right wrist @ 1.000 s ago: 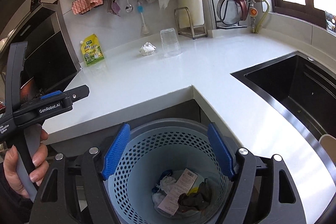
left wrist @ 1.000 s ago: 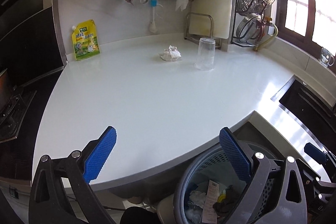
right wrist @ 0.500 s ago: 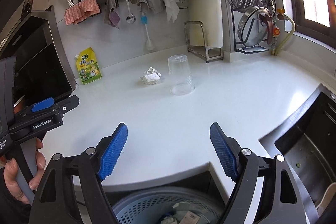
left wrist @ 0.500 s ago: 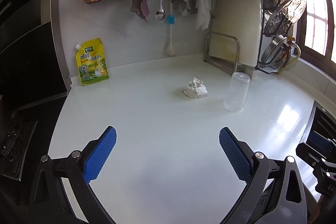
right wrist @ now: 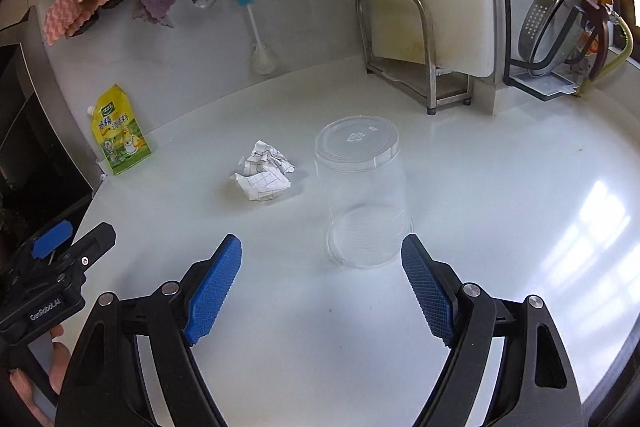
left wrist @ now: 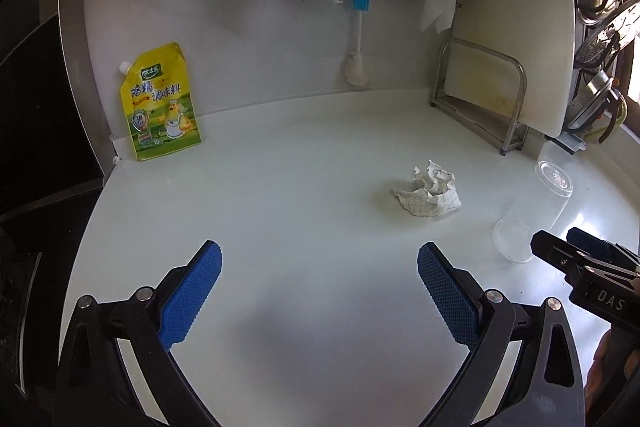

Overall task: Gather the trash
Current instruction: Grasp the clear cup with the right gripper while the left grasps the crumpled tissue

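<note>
We see a crumpled paper (right wrist: 264, 177), white with a thin printed grid, lying loose on the white countertop (right wrist: 480, 195). Just beside it, not touching, stands a clear plastic cup (right wrist: 364, 199) (upside down, mouth flat on the counter), empty and upright, nearer the window side.

The white desk (right wrist: 500, 187) carries a crumpled paper (right wrist: 263, 175), an upturned clear cup (right wrist: 362, 199) beside it, a yellow pouch (right wrist: 119, 131) and a metal rack (right wrist: 412, 55).
</note>
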### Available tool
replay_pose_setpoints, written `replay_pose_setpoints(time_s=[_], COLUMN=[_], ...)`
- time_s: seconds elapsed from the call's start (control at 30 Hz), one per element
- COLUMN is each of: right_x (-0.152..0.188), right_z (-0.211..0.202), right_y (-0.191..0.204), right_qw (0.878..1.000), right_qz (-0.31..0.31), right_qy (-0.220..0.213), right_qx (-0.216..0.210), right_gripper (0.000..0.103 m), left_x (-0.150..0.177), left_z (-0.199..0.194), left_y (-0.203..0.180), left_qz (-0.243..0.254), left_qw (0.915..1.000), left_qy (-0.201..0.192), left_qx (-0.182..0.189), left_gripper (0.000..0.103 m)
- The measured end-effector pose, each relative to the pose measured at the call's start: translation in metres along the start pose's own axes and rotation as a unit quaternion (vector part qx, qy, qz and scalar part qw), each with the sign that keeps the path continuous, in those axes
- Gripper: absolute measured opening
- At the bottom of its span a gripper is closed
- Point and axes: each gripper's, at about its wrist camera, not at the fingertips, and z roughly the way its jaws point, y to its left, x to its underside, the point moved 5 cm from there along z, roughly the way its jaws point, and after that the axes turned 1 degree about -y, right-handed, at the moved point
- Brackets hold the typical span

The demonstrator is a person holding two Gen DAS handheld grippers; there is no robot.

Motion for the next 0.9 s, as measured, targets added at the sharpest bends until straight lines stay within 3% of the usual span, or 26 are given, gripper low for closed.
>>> replay_pose_setpoints(time_s=[0.2, 0.47, 0.57, 0.9], right_x=[-0.011, -0.023, -0.028, -0.046], right_z=[0.039, 0.055, 0.058, 0.056], right_y=[-0.016, -0.026, -0.03, -0.076], right_qw=[0.999, 0.998, 0.998, 0.995], right_qz=[0.04, 0.057, 0.059, 0.103], right_qy=[0.026, 0.028, 0.028, 0.012], right_qx=[0.0, -0.007, -0.012, -0.007], right_gripper=[0.078, 0.078, 0.063, 0.057], left_x=[-0.003, -0.012, -0.013, -0.023], left_z=[0.023, 0.051, 0.06, 0.083], left_y=[-0.006, -0.026, -0.04, -0.077], left_qz=[-0.001, -0.001, 0.005, 0.019], left_qw=[0.9998, 0.9992, 0.9987, 0.9972], left_qy=[0.018, 0.036, 0.044, 0.057], left_qx=[0.009, 0.019, 0.025, 0.044], left_gripper=[0.097, 0.097, 0.097, 0.097])
